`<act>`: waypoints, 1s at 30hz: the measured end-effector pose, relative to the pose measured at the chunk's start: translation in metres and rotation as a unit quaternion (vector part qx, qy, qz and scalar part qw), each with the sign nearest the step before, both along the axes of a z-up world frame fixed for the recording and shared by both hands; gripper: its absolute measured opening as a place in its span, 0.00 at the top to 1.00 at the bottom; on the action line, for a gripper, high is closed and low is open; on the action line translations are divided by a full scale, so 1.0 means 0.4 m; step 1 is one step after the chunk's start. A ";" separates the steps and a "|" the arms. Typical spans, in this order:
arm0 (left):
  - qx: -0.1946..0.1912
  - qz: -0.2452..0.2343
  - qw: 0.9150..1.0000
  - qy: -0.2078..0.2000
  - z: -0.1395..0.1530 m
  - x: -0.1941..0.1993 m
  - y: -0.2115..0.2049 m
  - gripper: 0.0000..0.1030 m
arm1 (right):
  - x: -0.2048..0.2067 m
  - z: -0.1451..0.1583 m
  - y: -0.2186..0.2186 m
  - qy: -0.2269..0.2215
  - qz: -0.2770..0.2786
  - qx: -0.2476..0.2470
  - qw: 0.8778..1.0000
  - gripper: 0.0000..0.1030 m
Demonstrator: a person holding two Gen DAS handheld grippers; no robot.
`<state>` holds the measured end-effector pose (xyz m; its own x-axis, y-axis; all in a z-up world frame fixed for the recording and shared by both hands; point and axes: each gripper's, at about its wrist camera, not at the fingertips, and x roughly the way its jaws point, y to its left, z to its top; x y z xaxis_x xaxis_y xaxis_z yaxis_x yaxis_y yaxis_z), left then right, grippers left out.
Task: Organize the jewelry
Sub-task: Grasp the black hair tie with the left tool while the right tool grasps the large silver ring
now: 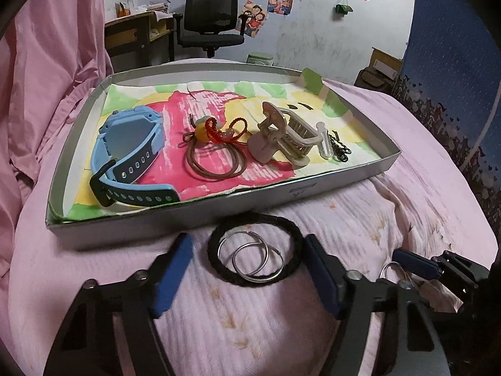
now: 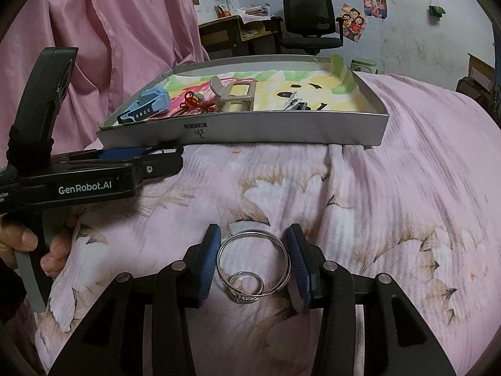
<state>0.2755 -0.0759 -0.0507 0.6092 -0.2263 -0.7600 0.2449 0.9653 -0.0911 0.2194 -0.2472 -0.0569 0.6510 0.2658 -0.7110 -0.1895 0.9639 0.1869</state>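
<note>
Nearest the right wrist lens: two thin silver wire hoops (image 2: 254, 264) — one large, one small, overlapping — lying flat on the pink floral quilted bedspread (image 2: 391, 219), framed by the right tool (image 2: 255, 263), whose blue-padded fingers (image 2: 208, 264) stand spread on either side; contact with the wire cannot be told. Left tool (image 1: 249, 274) likewise spread, bracketing a black braided hair tie (image 1: 289, 230) that encircles a second pair of silver hoops (image 1: 250, 258), just short of the shallow grey cardboard tray (image 1: 175, 222). Tray already holds a blue plastic watch (image 1: 131, 153), a brown cord with red knotted charm (image 1: 213, 144), a beige claw hair clip (image 1: 281, 138) and a dark chain (image 1: 339, 145). Judgement: hoops are light, stiff, slick and thin — likely to slide or flip out of a flat pinch on soft bedding; best taken across the rim where the two wires overlap. Hair tie is soft, grippy and forgiving; any point on the braid should serve.
</note>
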 end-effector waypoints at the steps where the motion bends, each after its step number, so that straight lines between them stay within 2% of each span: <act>1: -0.003 -0.001 1.000 -0.002 0.001 -0.001 0.001 0.41 | 0.000 -0.001 -0.001 0.000 0.000 0.000 1.000 0.62; 3: -0.012 -0.002 1.000 -0.004 0.002 -0.006 0.007 0.50 | 0.000 0.000 0.000 0.001 0.000 0.001 1.000 0.62; 12: -0.076 0.008 0.997 -0.013 0.004 -0.043 0.057 0.69 | -0.001 -0.006 -0.004 0.004 0.002 0.004 1.000 0.61; 17: -0.099 0.011 0.995 -0.012 -0.002 -0.071 0.077 0.75 | 0.000 -0.007 -0.005 0.005 0.002 0.005 1.000 0.61; 30: -0.127 0.015 0.991 -0.030 -0.011 -0.157 0.110 0.89 | -0.020 0.000 0.001 -0.008 0.009 0.000 1.000 0.62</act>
<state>0.2128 -0.0320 -0.0552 0.6607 -0.3868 -0.6433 0.2286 0.9200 -0.3184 0.2116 -0.2467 -0.0570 0.6573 0.2768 -0.7009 -0.2091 0.9606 0.1833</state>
